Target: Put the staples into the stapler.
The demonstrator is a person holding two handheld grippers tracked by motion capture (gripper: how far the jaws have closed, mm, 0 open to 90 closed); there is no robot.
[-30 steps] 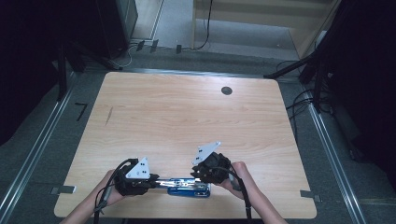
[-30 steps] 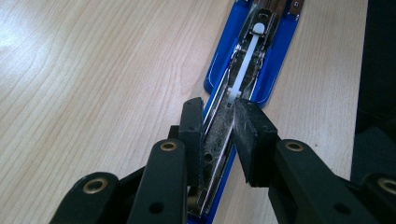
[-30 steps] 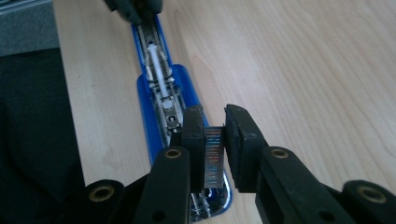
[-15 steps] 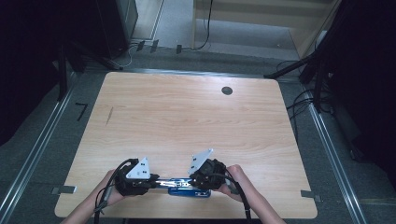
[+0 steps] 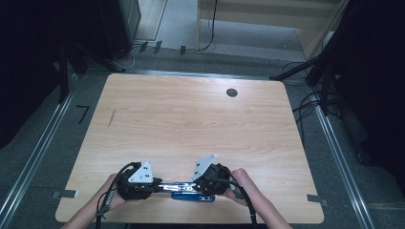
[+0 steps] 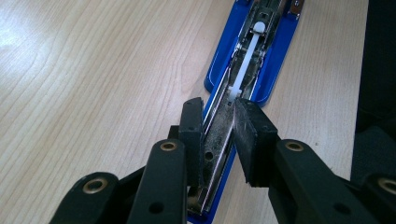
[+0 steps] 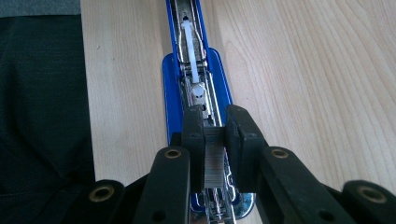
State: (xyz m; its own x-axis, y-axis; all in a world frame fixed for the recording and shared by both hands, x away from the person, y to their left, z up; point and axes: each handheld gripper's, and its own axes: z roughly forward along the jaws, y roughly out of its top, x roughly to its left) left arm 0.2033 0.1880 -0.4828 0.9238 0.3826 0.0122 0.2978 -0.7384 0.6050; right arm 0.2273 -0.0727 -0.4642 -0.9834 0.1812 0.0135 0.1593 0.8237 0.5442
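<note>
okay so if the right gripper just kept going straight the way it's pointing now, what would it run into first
Probably the open blue stapler itself: the right gripper is shut on a strip of staples over its metal channel, pointing along it. Beyond that, in the high view, the left gripper faces it from the other end.

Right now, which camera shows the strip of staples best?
The right gripper view: the grey metal strip of staples sits close up between that gripper's pads. The left gripper view shows the open blue stapler without a clear strip; the high view is too distant.

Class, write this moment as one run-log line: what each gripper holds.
left gripper: shut on stapler rail | right gripper: shut on staple strip | blue stapler: open, on table
</note>
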